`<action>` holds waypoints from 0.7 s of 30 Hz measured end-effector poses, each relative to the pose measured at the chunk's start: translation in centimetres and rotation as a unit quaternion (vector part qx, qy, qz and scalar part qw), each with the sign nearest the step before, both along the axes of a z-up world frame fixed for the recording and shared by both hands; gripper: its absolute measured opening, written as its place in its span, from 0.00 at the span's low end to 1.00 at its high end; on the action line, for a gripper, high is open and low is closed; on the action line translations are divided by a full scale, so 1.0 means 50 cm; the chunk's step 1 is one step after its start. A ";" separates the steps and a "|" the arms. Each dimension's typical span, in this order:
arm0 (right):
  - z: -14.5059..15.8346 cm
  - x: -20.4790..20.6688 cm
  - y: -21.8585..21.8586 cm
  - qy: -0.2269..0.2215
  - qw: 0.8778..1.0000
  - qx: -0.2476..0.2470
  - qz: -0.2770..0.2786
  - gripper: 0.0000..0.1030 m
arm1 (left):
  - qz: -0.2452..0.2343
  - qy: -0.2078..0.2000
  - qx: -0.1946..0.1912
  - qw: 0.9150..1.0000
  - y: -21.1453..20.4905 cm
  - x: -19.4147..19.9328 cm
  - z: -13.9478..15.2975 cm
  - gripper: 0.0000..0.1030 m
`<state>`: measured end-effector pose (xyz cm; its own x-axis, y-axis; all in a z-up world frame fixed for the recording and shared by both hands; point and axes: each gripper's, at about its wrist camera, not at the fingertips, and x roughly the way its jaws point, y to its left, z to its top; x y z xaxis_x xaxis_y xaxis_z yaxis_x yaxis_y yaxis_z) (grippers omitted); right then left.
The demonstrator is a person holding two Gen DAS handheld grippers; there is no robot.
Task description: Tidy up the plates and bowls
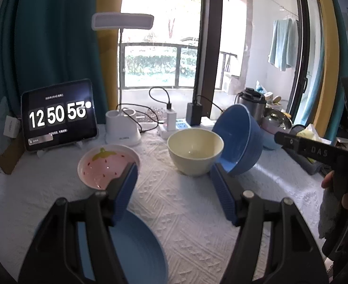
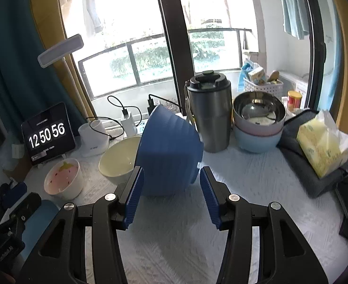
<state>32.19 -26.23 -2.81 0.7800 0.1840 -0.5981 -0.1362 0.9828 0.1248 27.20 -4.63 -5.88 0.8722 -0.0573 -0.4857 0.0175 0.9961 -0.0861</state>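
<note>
Right tool (image 2: 171, 189) holds tilted blue bowl (image 2: 169, 149) for nesting into cream bowl (image 2: 119, 158); left tool (image 1: 174, 189) wide, empty.

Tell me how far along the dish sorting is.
Done: three bowls nested at the back. In hand: dark blue bowl tipped on its side at the right tongs; grip unclear. Left: cream bowl, strawberry dish, blue plate under the open left tongs.
</note>
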 end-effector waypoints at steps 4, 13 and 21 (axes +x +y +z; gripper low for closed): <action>-0.002 0.021 0.005 0.002 1.000 -0.003 0.001 0.50 | 0.002 -0.003 -0.002 1.000 0.003 0.010 0.000 0.64; -0.001 0.069 0.032 -0.003 1.000 -0.015 0.012 0.50 | 0.009 0.018 -0.018 1.000 0.016 0.044 -0.017 0.64; -0.005 0.119 0.066 -0.006 0.999 -0.038 0.002 0.50 | 0.011 0.029 -0.029 0.999 0.032 0.059 -0.031 0.64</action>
<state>38.14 -22.93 -3.08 0.7862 0.1414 -0.6016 -0.1411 0.9888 0.0480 30.17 -3.05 -7.42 0.8439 -0.0686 -0.5321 -0.0108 0.9894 -0.1446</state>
